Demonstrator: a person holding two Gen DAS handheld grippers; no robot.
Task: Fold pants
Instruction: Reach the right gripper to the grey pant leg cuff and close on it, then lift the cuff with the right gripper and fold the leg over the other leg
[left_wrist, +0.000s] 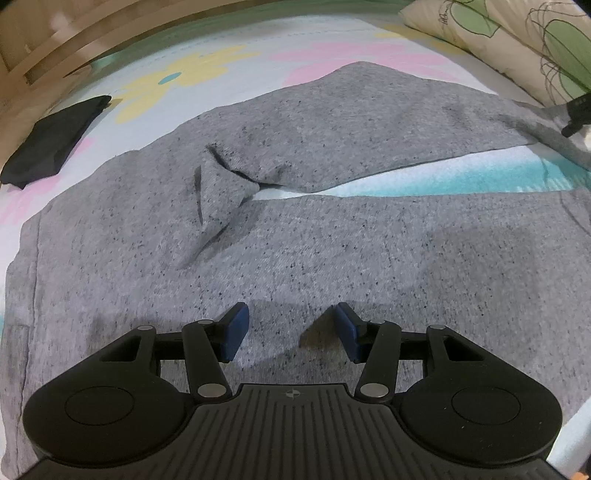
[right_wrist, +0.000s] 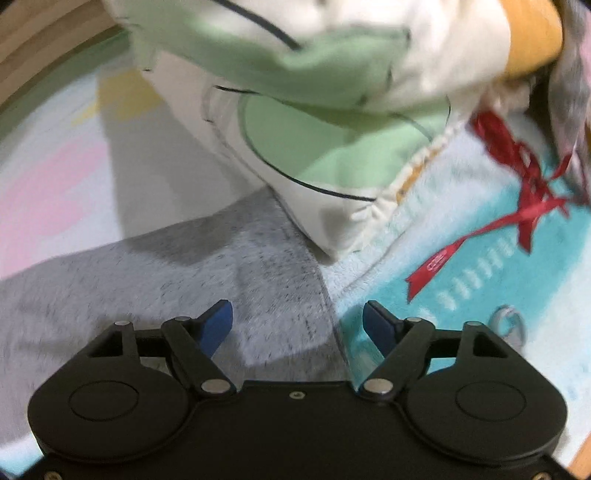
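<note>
Lying spread across the bedsheet (left_wrist: 221, 55), the grey pants (left_wrist: 295, 240) take up most of the left wrist view, with a puckered fold at the crotch where the two legs part and a wedge of sheet showing between them. The left gripper (left_wrist: 291, 332) hovers low above the near leg of the pants, its blue pads (left_wrist: 236, 332) spread apart and holding nothing. At the far end of the pants, the right gripper (right_wrist: 297, 326) sits above the leg hem, where the grey cloth meets a teal towel (right_wrist: 461, 277); its jaws are likewise spread wide, one pad over the pants (right_wrist: 147, 295) and the other over the towel. Just beyond that hem a cream and green pillow (right_wrist: 314, 129) touches the cloth, and a red ribbon (right_wrist: 517, 192) lies on the towel beside it. Off the waist side of the pants rests a folded black garment (left_wrist: 55, 144).
</note>
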